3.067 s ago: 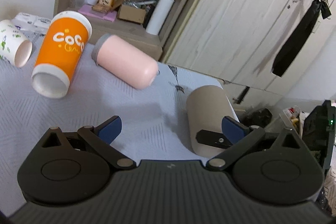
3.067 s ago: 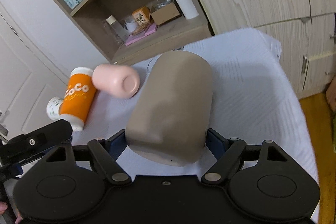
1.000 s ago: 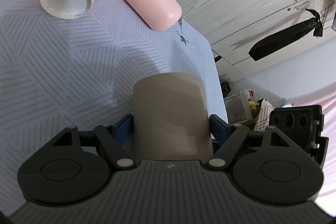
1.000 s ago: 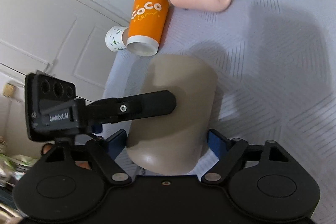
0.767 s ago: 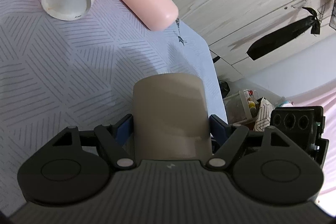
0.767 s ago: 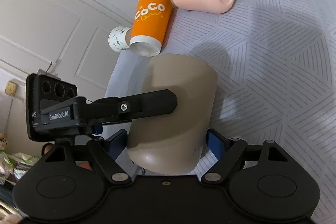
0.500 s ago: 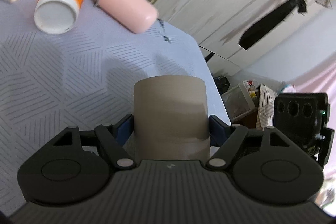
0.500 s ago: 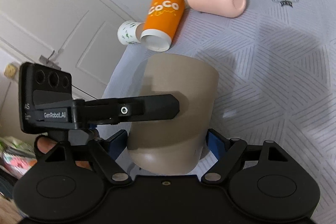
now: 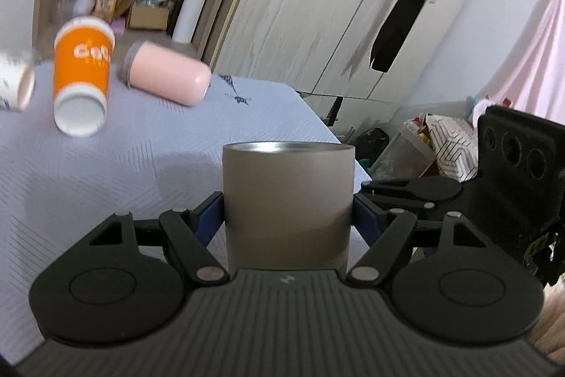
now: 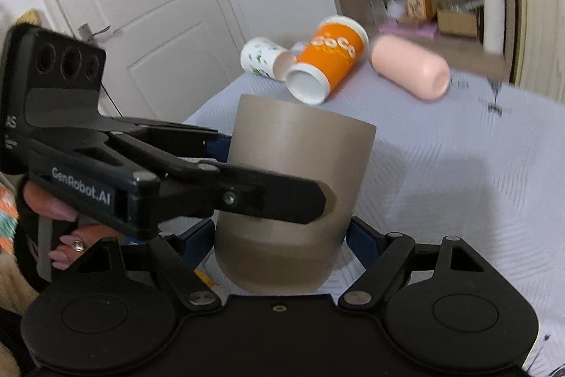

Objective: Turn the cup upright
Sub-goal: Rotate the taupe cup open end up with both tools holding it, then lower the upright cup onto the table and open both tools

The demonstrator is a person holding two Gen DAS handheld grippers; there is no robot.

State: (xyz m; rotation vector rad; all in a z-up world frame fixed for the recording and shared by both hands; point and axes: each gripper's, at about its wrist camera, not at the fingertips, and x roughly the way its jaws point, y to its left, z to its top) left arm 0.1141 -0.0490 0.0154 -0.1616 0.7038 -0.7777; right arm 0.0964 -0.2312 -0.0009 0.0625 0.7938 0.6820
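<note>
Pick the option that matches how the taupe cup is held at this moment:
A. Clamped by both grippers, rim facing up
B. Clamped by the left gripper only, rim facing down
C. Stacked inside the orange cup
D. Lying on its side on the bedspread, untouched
A. The taupe cup sits between the left gripper fingers with its metal-lined rim on top, and the right gripper also closes on its sides.

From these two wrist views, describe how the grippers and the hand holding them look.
Both grippers are matte black with round pivot discs, silver rivets and blue fingertip pads. The left gripper carries white "GenRobot.AI" lettering and a block with three round holes. The hand gripping it has pale pink nails and a ring. The right gripper looks the same.
</note>
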